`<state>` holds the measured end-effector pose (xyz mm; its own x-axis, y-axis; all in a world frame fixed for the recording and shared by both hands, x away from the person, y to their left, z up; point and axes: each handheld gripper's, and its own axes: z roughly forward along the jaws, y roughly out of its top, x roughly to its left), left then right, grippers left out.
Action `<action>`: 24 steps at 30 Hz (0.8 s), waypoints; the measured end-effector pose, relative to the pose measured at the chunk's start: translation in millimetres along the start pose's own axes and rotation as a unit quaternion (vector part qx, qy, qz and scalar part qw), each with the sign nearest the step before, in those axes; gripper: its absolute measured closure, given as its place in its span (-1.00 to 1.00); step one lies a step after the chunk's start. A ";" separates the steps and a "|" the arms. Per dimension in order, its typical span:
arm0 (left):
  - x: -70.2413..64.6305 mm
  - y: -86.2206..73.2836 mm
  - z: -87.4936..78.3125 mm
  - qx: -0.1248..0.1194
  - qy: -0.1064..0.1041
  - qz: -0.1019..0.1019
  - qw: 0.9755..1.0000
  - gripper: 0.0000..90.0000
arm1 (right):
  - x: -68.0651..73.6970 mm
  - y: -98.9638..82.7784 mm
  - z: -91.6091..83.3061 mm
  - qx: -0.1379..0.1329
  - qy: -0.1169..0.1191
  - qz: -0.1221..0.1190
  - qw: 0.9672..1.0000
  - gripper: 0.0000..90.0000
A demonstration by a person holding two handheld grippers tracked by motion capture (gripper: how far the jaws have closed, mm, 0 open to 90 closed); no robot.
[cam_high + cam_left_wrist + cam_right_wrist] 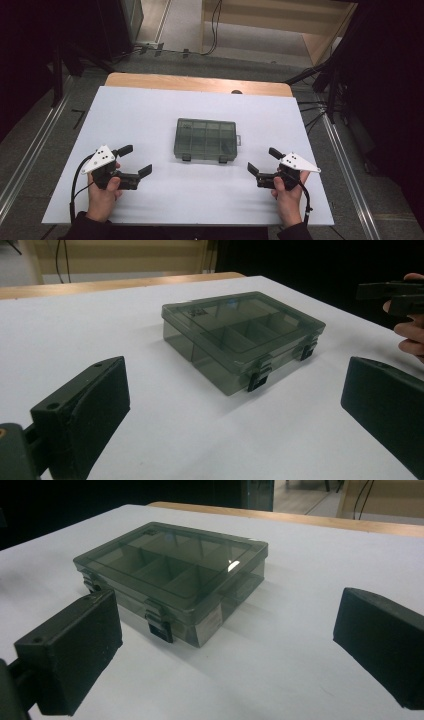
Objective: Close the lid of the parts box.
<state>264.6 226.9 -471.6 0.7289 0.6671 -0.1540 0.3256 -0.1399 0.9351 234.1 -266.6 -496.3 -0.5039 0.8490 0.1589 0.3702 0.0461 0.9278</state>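
Closed smoky compartment box (206, 140) is sitting mid-table (150, 110); left gripper (136, 161) and right gripper (261, 161) are gaping wide, holding nothing, near its front edge.

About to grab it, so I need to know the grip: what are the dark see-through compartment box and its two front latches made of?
The smoky grey see-through compartment box looks like hard, glossy moulded plastic: its dividers show through the lid, which carries a bright glint. The two black front latches seem opaque plastic with a duller finish. It rests on a matte white table top.
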 end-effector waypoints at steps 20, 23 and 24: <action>13.6 -9.6 -26.0 -0.001 0.024 0.004 1.000 -1.00 | -17.6 -8.3 -19.8 0.002 -0.027 0.009 1.000 -1.00; 16.9 -11.0 -29.9 -0.001 0.028 0.004 1.000 -1.00 | -20.1 -9.6 -22.0 0.003 -0.030 0.013 0.999 -1.00; 17.9 -11.6 -31.0 -0.003 0.030 0.002 1.000 -1.00 | -21.0 -10.1 -22.9 0.004 -0.032 0.012 0.999 -1.00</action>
<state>255.2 263.2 -475.3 0.6935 0.7085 -0.1304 0.3186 -0.1394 0.9376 223.0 -296.9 -501.3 -0.4444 0.8816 0.1593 0.3872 0.0287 0.9215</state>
